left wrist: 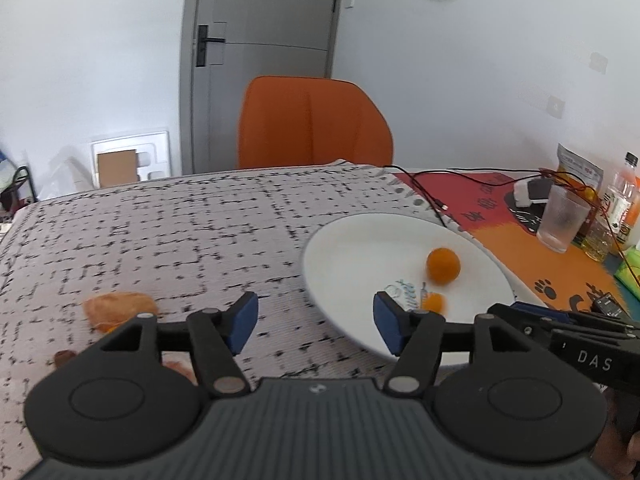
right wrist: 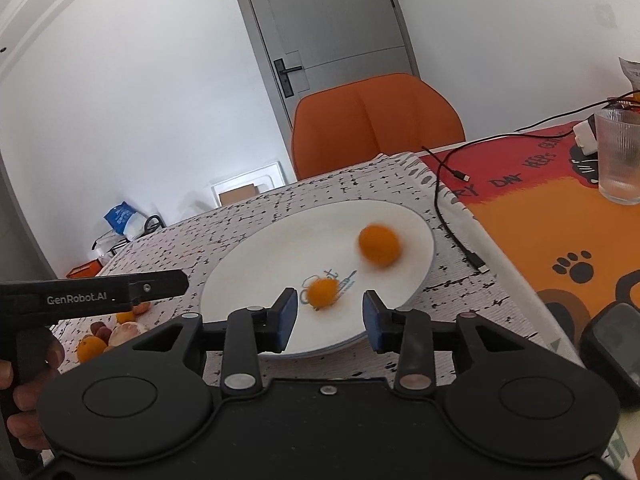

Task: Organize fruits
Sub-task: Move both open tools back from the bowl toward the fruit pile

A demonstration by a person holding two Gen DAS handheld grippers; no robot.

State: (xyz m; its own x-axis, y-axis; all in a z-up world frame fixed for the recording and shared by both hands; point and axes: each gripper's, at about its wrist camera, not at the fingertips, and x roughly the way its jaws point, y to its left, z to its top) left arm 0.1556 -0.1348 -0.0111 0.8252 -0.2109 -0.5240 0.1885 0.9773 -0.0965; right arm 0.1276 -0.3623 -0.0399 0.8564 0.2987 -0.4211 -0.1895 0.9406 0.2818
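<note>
A white plate (left wrist: pixel 352 248) (right wrist: pixel 256 264) lies on the speckled tablecloth. Two small orange fruits lie on it: a larger one (left wrist: pixel 443 266) (right wrist: pixel 379 245), blurred, and a smaller one (left wrist: pixel 435 303) (right wrist: pixel 322 293) near the plate's printed centre. My left gripper (left wrist: pixel 316 320) is open and empty over the cloth at the plate's left rim. My right gripper (right wrist: pixel 330 312) is open and empty just above the plate's near side, with the smaller fruit between and beyond its fingertips. More fruits, a peeled orange (left wrist: pixel 120 308) (right wrist: pixel 124 330) and small oranges (right wrist: pixel 91 349), lie on the cloth to the left.
An orange chair (left wrist: pixel 312 124) (right wrist: pixel 376 120) stands behind the table. A ribbed glass (left wrist: pixel 564 220) (right wrist: pixel 618 156), bottles (left wrist: pixel 622 200) and a snack bag (left wrist: pixel 578 168) stand at the right. A black cable (right wrist: pixel 452 216) runs beside the plate. A dark device (right wrist: pixel 612 344) lies at the near right.
</note>
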